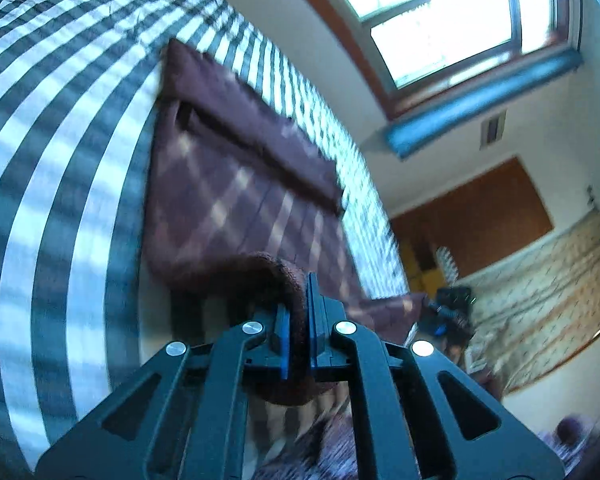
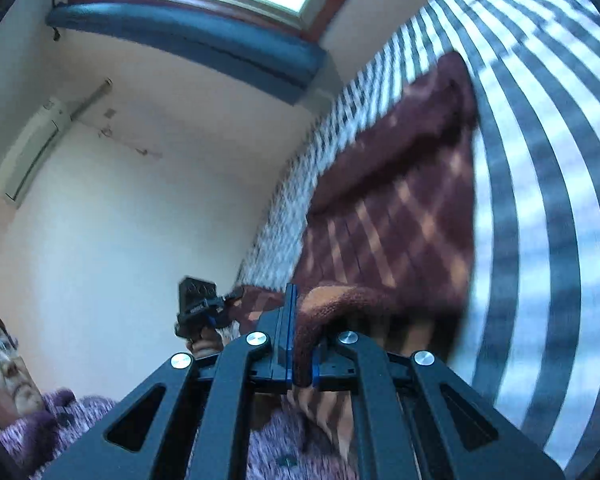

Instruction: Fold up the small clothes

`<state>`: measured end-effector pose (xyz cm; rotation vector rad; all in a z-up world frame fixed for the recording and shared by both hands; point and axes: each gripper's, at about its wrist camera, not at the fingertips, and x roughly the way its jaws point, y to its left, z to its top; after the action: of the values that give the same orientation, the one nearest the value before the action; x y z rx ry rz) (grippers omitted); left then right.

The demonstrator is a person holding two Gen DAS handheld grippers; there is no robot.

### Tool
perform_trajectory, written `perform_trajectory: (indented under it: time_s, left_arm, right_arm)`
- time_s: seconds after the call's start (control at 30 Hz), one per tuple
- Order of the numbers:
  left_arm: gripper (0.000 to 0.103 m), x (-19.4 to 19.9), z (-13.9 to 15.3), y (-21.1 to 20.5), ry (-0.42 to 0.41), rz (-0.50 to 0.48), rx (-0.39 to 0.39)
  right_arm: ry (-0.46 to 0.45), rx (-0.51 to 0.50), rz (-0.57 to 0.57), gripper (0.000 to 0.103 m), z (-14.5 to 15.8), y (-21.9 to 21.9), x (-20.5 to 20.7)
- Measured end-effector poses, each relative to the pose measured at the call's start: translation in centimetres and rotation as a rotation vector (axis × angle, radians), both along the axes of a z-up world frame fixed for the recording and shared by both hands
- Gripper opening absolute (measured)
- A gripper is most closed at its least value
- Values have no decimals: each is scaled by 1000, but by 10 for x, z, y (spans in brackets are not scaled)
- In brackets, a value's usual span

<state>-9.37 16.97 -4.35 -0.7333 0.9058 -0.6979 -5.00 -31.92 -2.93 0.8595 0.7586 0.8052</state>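
We hold a dark red, fuzzy cloth [image 1: 236,184] with a pale diamond pattern on it. It looks soft and thick, like a small knitted garment. A plain band of the same dark red runs along its far edge, folded over the patterned part. The cloth lies mostly flat on a bed sheet [image 1: 60,184] with wide dark and white stripes.

Our left gripper [image 1: 298,320] has its fingers [image 1: 283,344] squeezed tight on one near corner of the cloth, and the fuzzy edge bulges up between them. Our right gripper [image 2: 302,340] has its fingers [image 2: 290,320] clamped on the other near corner in the same way. Both near corners are lifted off the sheet, so the near edge curls up while the far part stays down.

In the right wrist view we can see the left gripper [image 2: 198,312] beside the cloth's near edge, off to the left. The pictures are a bit blurry.

The striped sheet shows on the outer side of the cloth and past its far edge. A white wall [image 2: 120,208] runs along the far side of the bed, with a window [image 1: 452,12] up high.
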Motion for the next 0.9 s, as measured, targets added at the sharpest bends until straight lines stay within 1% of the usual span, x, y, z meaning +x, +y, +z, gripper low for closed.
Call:
perform_trajectory:
  time_s: [0.1, 0.17, 0.33, 0.4, 0.47, 0.57, 0.67, 0.77, 0.83, 0.87, 0.9]
  left_arm:
    - [5, 32, 11, 4, -15, 53, -7]
    - [5, 61, 17, 4, -13, 87, -24]
    - [5, 126, 22, 8, -21, 140, -38]
    - [5, 154, 16, 6, -5, 156, -40]
    - [5, 184, 3, 2, 23, 172, -29]
    - [5, 218, -19, 0, 73, 192, -8]
    - [5, 243, -44, -1, 144, 197, 19]
    - [5, 258, -59, 0, 207, 187, 8]
    - [5, 263, -60, 2, 213, 181, -6]
    - [6, 265, -58, 4, 211, 176, -23]
    - [9, 266, -56, 6, 209, 178, -34]
  right_arm:
    - [-16, 38, -33, 5, 6, -3, 35]
    - [-25, 60, -54, 5, 6, -6, 68]
    - [12, 88, -83, 5, -8, -5, 144]
    - [33, 89, -93, 5, -16, -8, 170]
    - [69, 93, -108, 5, -29, -10, 196]
    - [139, 84, -137, 5, -53, -12, 227]
    - [198, 62, -161, 5, -74, -14, 247]
    - [228, 47, -177, 8, -83, -16, 256]
    - [226, 77, -181, 19, -84, -20, 261]
    - [215, 98, -191, 34, -83, -23, 260]
    - [200, 117, -205, 43, -81, -26, 259]
